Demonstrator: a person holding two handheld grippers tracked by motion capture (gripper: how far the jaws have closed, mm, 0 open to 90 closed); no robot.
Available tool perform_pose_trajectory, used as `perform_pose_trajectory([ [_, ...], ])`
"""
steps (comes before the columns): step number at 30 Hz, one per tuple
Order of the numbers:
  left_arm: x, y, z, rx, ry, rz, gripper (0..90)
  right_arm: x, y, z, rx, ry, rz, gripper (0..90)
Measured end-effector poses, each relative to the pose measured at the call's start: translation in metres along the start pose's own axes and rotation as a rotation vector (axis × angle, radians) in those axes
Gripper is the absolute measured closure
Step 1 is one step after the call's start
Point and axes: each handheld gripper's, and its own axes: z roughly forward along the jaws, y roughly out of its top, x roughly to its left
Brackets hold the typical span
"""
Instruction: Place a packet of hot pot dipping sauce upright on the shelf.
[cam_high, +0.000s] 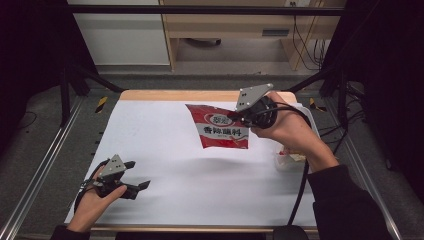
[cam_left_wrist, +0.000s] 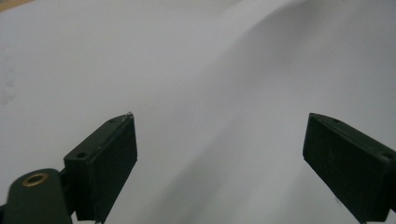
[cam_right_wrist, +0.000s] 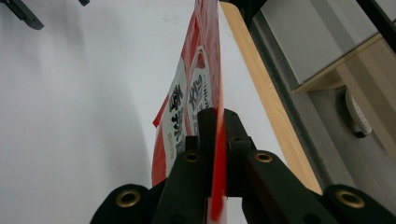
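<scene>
A red and white snack packet (cam_high: 218, 127) with printed characters hangs above the white table sheet (cam_high: 165, 150), held by its right edge. My right gripper (cam_high: 236, 116) is shut on that edge; in the right gripper view the packet (cam_right_wrist: 194, 98) stands edge-on between the closed jaws of the right gripper (cam_right_wrist: 217, 116). My left gripper (cam_high: 136, 175) rests low at the table's front left, open, with nothing between its fingers. The left gripper view shows the left gripper (cam_left_wrist: 219, 154) with its jaws wide apart over bare white sheet.
A clear plastic container (cam_high: 289, 159) with something red inside sits by the right forearm near the table's right edge. The wooden table edge (cam_high: 190, 95) runs along the far side, with metal rails (cam_high: 45, 165) at left and right.
</scene>
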Motion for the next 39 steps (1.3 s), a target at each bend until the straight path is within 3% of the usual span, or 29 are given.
perform_pose_trajectory([
  [4, -0.002, -0.005, 0.001, 0.024, 0.024, 0.019, 9.7, -0.007, -0.002, -0.005, -0.004, -0.025, -0.002, 89.6],
  [9, -0.004, -0.008, 0.001, 0.037, 0.02, 0.041, 9.3, -0.016, -0.006, -0.014, -0.028, -0.058, 0.018, 89.6],
  [22, -0.001, -0.009, 0.0, 0.039, 0.034, 0.029, 9.3, -0.045, -0.02, -0.032, -0.069, -0.148, 0.063, 89.7],
  [28, -0.001, -0.009, 0.0, 0.039, 0.033, 0.031, 9.3, -0.054, -0.028, -0.034, -0.076, -0.178, 0.092, 89.7],
  [39, -0.002, -0.009, 0.0, 0.04, 0.03, 0.034, 9.3, -0.062, -0.032, -0.028, -0.081, -0.198, 0.103, 89.8],
])
